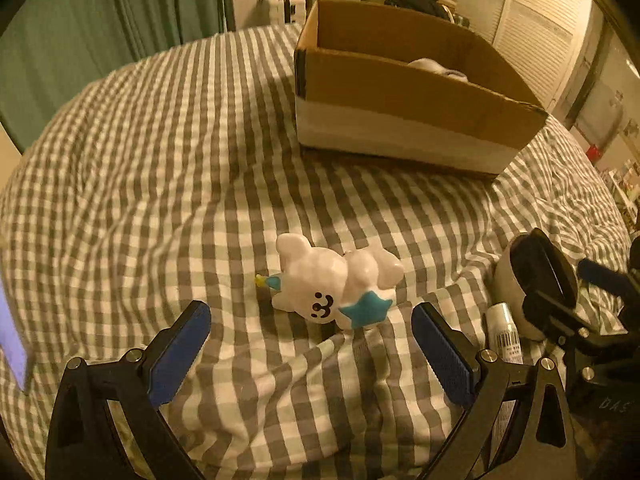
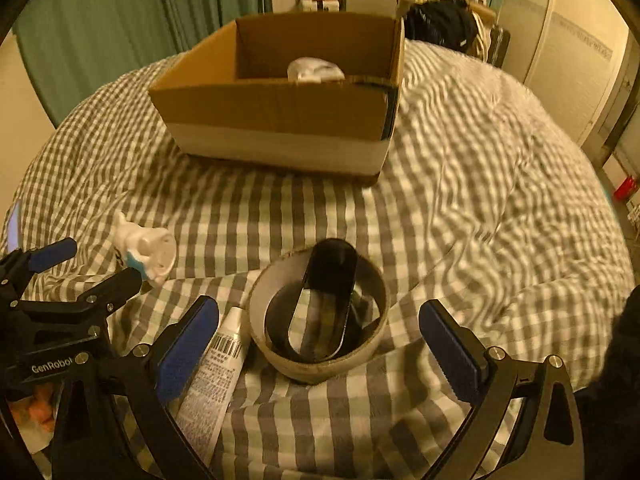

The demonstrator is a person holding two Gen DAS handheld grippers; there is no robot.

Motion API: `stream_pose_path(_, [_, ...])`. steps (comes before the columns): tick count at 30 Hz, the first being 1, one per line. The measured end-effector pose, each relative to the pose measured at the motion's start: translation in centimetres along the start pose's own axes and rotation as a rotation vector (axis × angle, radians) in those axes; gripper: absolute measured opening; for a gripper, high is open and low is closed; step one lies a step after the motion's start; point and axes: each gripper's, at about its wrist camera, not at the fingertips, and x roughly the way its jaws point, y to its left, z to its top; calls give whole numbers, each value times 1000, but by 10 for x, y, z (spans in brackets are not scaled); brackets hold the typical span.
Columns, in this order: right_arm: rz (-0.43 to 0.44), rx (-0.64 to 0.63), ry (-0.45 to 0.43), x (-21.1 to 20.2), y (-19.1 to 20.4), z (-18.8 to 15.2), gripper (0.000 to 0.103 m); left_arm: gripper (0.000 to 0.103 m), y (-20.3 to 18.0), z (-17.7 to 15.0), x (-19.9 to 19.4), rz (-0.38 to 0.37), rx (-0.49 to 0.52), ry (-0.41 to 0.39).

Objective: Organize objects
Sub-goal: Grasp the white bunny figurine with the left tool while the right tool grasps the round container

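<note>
A white toy figure (image 1: 336, 284) with a blue star lies on its side on the checked bedspread (image 1: 160, 168), just ahead of my open left gripper (image 1: 312, 320). In the right wrist view the same toy (image 2: 146, 248) lies at the left. A tape roll (image 2: 320, 316) with a black dispenser piece inside sits directly between the blue pads of my open right gripper (image 2: 320, 332). A white tube (image 2: 218, 364) with a barcode lies beside the roll, under the right gripper's left finger. An open cardboard box (image 2: 280, 96) stands further back with a pale object (image 2: 316, 70) inside.
The tape roll (image 1: 516, 280) and tube (image 1: 506, 336) show at the right of the left wrist view, partly behind the other gripper. A purple flat object (image 1: 12, 344) lies at the bed's left edge. Green curtains (image 1: 100, 20), a cluttered desk and white closet doors stand beyond the bed.
</note>
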Motion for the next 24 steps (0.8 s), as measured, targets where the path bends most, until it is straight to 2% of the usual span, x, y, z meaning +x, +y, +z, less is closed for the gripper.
stream_pose_path(9, [20, 35, 96, 31, -8, 1, 101, 103, -2, 6, 27, -33, -9, 75])
stream_pose_path(13, [34, 43, 101, 35, -9, 3, 101, 103, -3, 11, 39, -45, -17, 107])
stream_pose_path(18, [46, 44, 108, 38, -10, 4, 96, 103, -2, 16, 47, -68, -35, 121])
stream_pose_path(21, [51, 47, 108, 38, -10, 4, 84, 98, -1, 17, 48, -79, -45, 122])
stream_pose_path(24, [53, 49, 108, 38, -9, 5, 84, 84, 0, 18, 46, -77, -48, 119])
